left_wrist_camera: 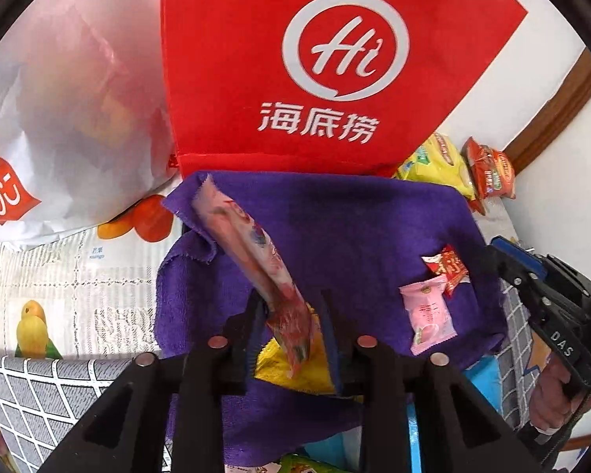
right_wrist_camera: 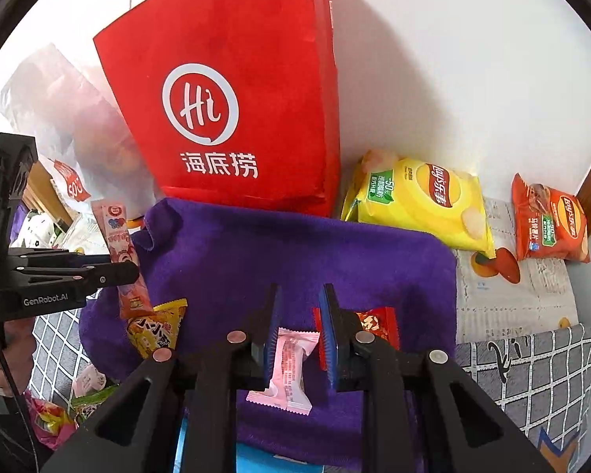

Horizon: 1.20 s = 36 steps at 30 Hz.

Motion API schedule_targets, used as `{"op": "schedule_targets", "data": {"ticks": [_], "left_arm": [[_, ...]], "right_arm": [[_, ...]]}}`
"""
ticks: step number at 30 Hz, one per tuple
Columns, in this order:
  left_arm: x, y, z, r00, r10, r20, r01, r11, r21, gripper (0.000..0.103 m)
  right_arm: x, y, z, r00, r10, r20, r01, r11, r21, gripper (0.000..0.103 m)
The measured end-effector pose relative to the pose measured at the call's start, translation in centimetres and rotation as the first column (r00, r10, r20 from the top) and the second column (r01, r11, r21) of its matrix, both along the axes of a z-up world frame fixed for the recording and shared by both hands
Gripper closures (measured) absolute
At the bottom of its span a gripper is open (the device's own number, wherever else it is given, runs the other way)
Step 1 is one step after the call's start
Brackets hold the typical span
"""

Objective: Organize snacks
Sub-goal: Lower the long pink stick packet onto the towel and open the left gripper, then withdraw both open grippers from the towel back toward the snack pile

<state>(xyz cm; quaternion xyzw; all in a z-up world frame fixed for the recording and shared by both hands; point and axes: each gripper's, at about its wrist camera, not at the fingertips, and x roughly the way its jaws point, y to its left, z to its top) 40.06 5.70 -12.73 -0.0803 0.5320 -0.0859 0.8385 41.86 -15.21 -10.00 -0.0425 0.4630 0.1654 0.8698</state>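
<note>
The left hand-held gripper has its jaws a little way apart around a long pink snack stick; the wrapper rests against one finger, and whether it is truly pinched cannot be told. Just below its tips a yellow snack packet lies on the purple towel. The right hand-held gripper hangs with jaws at their narrowest, gripping nothing; a pink candy packet lies on the towel between its fingers, a red candy just beside. Beyond both stands a red bag.
</note>
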Motion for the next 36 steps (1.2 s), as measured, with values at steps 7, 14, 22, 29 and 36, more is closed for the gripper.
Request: {"op": "schedule_targets", "data": {"ticks": [7,14,22,29,36], "left_arm": [[-0.6,-0.4,1.7,0.998,-0.024,0.053,0.021,0.998,0.052,0.044],[-1.7,0.0,4.0,0.992,-0.012,0.126,0.004,0.998,0.064,0.043],[-4.1,-1.1,7.1,0.971,-0.017,0.237,-0.006,0.995,0.095,0.043],[-6.8,-1.8,10.3,0.956,-0.019,0.292,-0.003,0.997,0.076,0.043],[-11.4,-1.4,12.5,0.934,-0.015,0.357,-0.019,0.995,0.094,0.043]], "right_arm": [[-0.4,-0.2,0.7,0.999,-0.03,0.021,0.03,1.0,-0.006,0.064],[-1.6,-0.5,2.5,0.994,-0.077,0.072,0.079,0.997,-0.015,0.032],[-5.4,-1.7,5.0,0.976,-0.17,0.134,0.184,0.978,-0.102,0.022],[-9.3,-3.9,7.7,0.945,-0.269,0.185,0.286,0.956,-0.066,0.021],[-12.7,-3.9,8.5,0.955,-0.24,0.175,0.252,0.966,-0.048,0.022]]}}
